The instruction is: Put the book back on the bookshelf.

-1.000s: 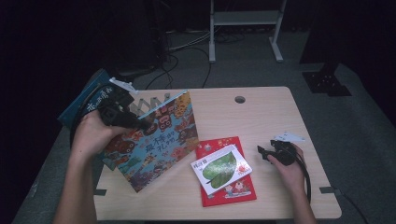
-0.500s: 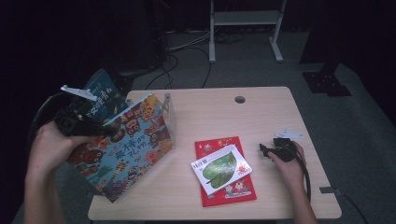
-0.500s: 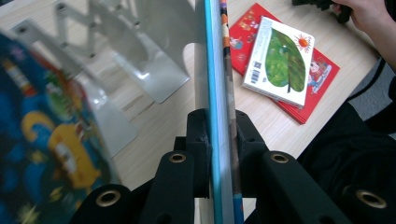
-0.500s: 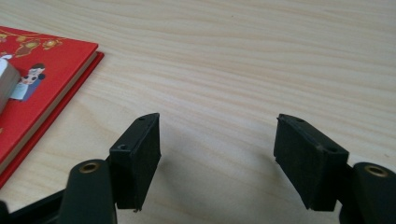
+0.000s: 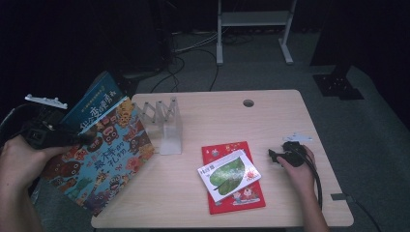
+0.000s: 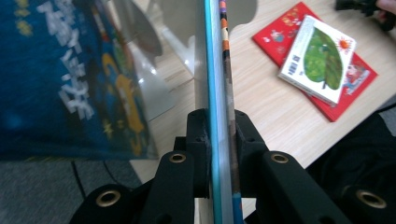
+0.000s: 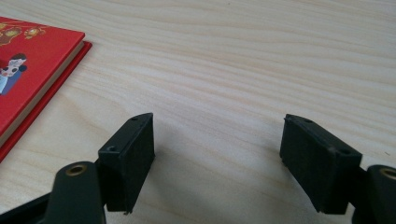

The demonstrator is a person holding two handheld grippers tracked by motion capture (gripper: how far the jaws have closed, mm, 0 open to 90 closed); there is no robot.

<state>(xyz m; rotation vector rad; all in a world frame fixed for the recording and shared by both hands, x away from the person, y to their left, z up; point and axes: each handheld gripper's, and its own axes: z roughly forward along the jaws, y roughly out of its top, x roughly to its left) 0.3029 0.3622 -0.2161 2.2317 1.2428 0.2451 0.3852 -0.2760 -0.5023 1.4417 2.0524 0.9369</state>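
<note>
My left gripper (image 5: pixel 72 137) (image 6: pixel 219 126) is shut on the edge of a colourful picture book (image 5: pixel 104 159) (image 6: pixel 226 70), held tilted past the table's left edge. A blue book (image 5: pixel 94 104) (image 6: pixel 70 84) stands just behind it; I cannot tell if it is gripped too. A white book with a green leaf (image 5: pixel 229 171) (image 6: pixel 320 58) lies on a red book (image 5: pixel 239 198) (image 6: pixel 280 32) (image 7: pixel 28 70). Right of them my right gripper (image 5: pixel 273 155) (image 7: pixel 217 149) rests low on the table; its jaws have just been opening, with only bare wood between them.
A clear zigzag book rack (image 5: pixel 167 125) (image 6: pixel 159 84) stands on the wooden table (image 5: pixel 270 116) near its left end. A cable hole (image 5: pixel 248 103) sits at the far edge. Beyond the table are a metal stand's legs (image 5: pixel 220 53) and cables on the floor.
My left hand has carried the picture book leftward, off the table and past its left edge, uncovering the clear rack. The right hand has stayed in place.
</note>
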